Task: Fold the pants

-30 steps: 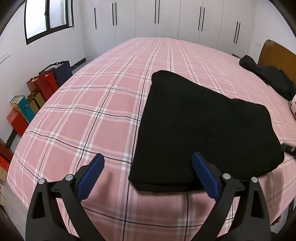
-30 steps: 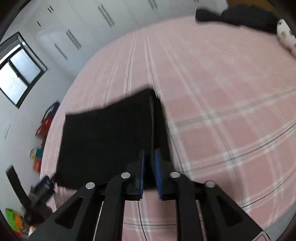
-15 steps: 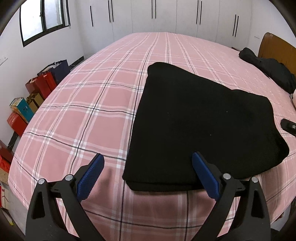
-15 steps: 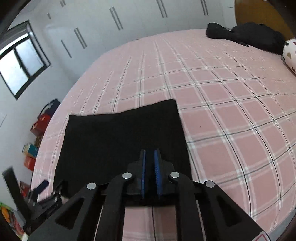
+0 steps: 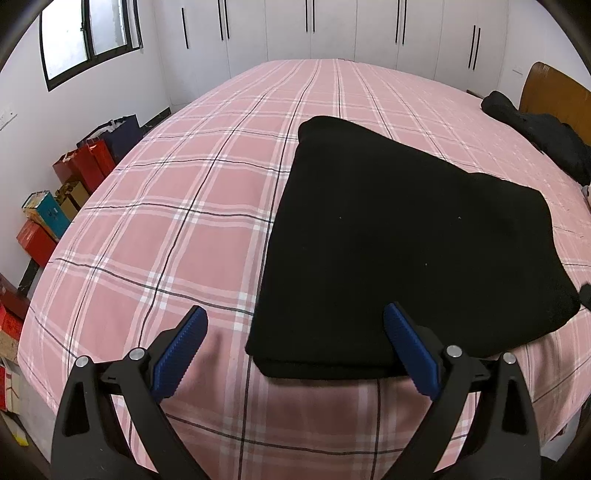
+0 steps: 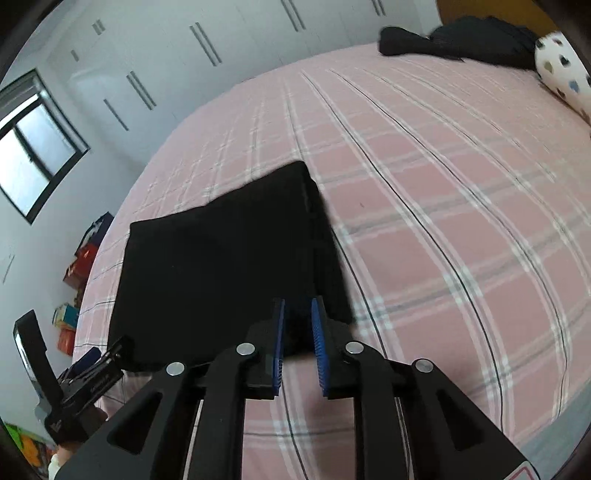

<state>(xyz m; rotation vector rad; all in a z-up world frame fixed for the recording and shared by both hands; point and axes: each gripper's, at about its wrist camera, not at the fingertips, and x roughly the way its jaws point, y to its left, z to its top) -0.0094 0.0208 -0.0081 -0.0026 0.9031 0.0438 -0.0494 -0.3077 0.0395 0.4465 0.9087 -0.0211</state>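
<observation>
Black pants (image 5: 406, 240), folded into a thick rectangle, lie on the pink plaid bed (image 5: 166, 240). My left gripper (image 5: 295, 312) is open and hovers at the pants' near edge, its blue pads astride the near left corner without touching it. In the right wrist view the pants (image 6: 221, 277) fill the middle. My right gripper (image 6: 297, 310) sits on their near right corner with black cloth between its blue pads. Its jaws are opening slightly and stand a narrow gap apart. The left gripper (image 6: 92, 369) shows at the lower left of that view.
Dark clothes (image 5: 535, 136) are heaped by the wooden headboard (image 5: 554, 88), beside a spotted pillow (image 6: 561, 74). Boxes and bags (image 5: 74, 184) line the floor left of the bed. White wardrobes (image 5: 332, 26) stand behind it. The bed's edge is just below both grippers.
The right gripper's pads stand a little further apart than before, and its view has swung and dipped over the pants' corner. The pants shifted slightly; the left gripper stayed put and open.
</observation>
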